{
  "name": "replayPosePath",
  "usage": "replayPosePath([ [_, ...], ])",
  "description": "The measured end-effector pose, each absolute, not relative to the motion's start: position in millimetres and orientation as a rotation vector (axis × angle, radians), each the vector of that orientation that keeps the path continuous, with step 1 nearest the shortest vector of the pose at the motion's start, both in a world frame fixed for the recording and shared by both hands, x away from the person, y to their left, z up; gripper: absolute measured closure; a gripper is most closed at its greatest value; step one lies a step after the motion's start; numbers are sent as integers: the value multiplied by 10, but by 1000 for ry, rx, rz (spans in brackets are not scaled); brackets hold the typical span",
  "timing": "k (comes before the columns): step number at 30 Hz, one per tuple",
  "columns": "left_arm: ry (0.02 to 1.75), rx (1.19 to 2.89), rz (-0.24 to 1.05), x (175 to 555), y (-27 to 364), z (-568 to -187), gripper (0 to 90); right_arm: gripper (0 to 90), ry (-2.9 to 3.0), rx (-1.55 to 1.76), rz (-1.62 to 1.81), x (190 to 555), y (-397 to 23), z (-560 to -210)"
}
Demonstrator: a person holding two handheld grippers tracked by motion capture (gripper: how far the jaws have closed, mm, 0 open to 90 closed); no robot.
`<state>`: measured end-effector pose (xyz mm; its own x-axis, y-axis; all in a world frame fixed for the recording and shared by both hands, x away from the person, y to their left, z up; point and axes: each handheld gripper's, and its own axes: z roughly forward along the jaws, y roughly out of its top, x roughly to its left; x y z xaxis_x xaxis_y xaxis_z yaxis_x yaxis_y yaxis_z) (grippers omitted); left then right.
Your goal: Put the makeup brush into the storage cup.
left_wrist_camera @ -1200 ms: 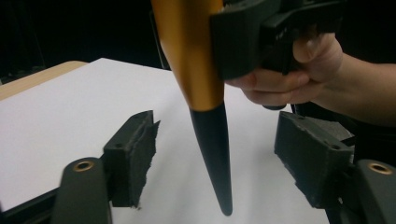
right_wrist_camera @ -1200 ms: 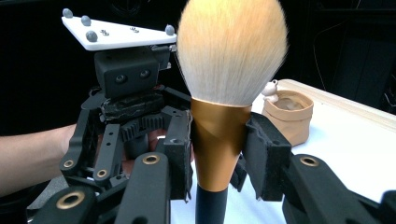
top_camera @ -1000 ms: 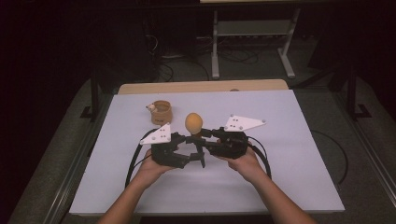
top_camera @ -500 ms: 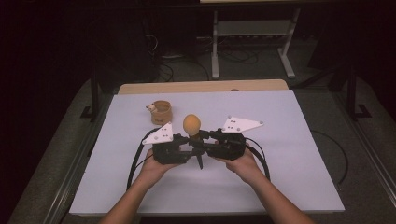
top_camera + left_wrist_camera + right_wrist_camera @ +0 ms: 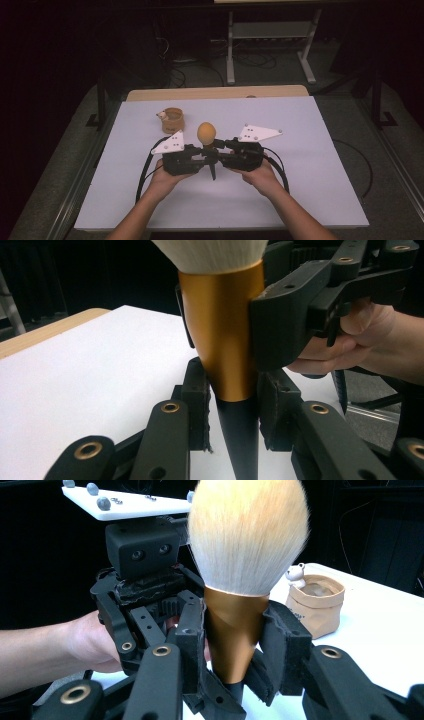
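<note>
A makeup brush (image 5: 206,133) with pale orange bristles, a gold ferrule (image 5: 234,630) and a black handle (image 5: 240,440) stands upright over the white table. My right gripper (image 5: 235,635) is shut on the ferrule, one pad on each side. From the opposite side, my left gripper (image 5: 235,407) has just been closing its jaws. Its pads now press the bottom of the ferrule and the top of the handle. In the high view the left gripper (image 5: 207,161) and right gripper (image 5: 218,146) meet at the brush in mid table, each held in a hand.
A small tan pouch (image 5: 173,120) with a tiny white figure on its rim stands at the back left, also seen as the pouch (image 5: 315,605) behind the brush. The white table sheet (image 5: 310,165) spreads around the hands. A wooden strip (image 5: 215,93) marks the far edge.
The left gripper's jaws have closed in around the brush below the right gripper's hold. Both hands and the brush have stayed in place.
</note>
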<state>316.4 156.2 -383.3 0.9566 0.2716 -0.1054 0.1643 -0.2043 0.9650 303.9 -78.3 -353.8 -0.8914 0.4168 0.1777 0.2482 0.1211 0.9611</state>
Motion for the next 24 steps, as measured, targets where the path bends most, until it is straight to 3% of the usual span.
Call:
replayPosePath([
  [19,350,1801,90,3186,1584,-3832,728,616,2260,651,1857,3032,-788,-3527],
  [22,350,1800,93,3189,1587,-3832,729,598,2256,642,1859,3033,-792,-3525],
  [24,367,1797,87,3192,1599,-3833,729,534,2259,633,1876,3035,-802,-3513],
])
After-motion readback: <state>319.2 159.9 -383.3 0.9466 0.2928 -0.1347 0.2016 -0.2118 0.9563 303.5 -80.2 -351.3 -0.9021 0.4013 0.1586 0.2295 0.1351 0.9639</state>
